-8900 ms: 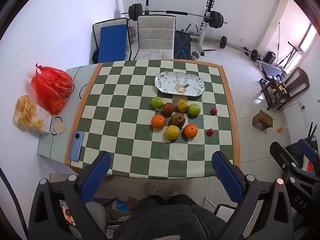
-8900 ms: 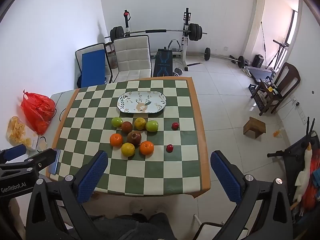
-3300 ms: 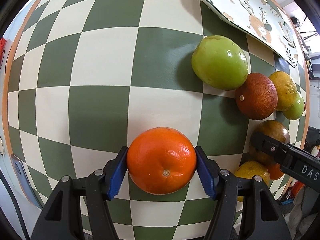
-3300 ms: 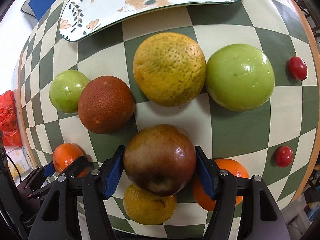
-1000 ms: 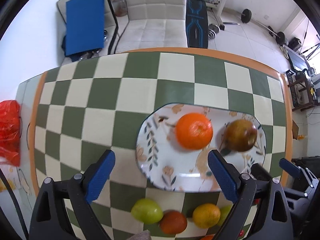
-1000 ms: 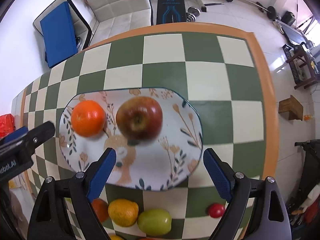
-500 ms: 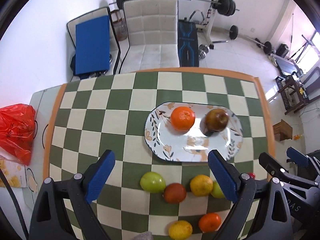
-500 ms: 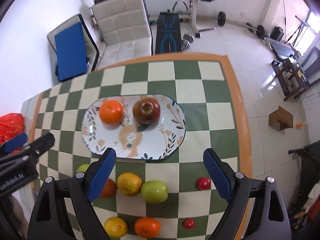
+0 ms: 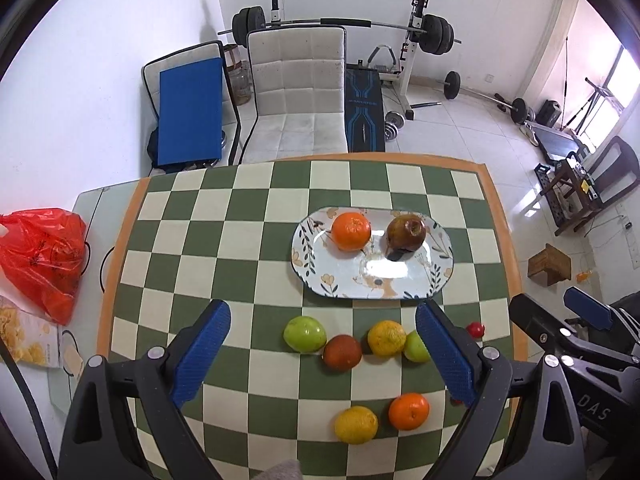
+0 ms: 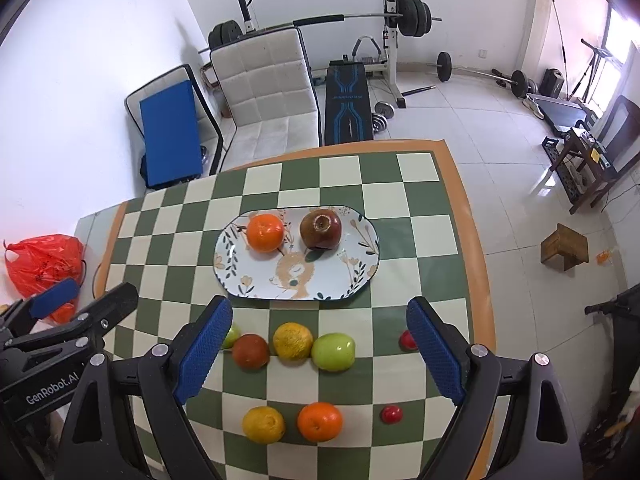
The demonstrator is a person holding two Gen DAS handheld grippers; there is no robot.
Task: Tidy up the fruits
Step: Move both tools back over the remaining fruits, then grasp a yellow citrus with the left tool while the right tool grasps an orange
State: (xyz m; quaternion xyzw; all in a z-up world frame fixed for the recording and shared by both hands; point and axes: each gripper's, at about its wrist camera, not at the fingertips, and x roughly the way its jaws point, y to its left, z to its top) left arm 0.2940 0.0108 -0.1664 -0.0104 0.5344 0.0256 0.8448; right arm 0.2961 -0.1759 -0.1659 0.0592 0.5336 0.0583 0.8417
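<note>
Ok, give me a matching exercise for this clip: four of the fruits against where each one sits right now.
Things:
1. dark red apple
2. yellow citrus
3. brown-red orange
4. small red fruit

Places:
A. near row, beside an orange
B. on the plate, next to another orange
C. alone by the table's right edge, near side
D. middle row, between a green apple and a yellow-orange citrus

Pairs: 1-B, 2-A, 3-D, 4-C

green apple (image 10: 229, 338): mostly hidden behind the right gripper's left finger (image 10: 202, 346)
red cherry tomato (image 10: 407, 340): partly hidden by right finger (image 10: 436, 348)
snack box (image 9: 24, 338): cut off at left edge
</note>
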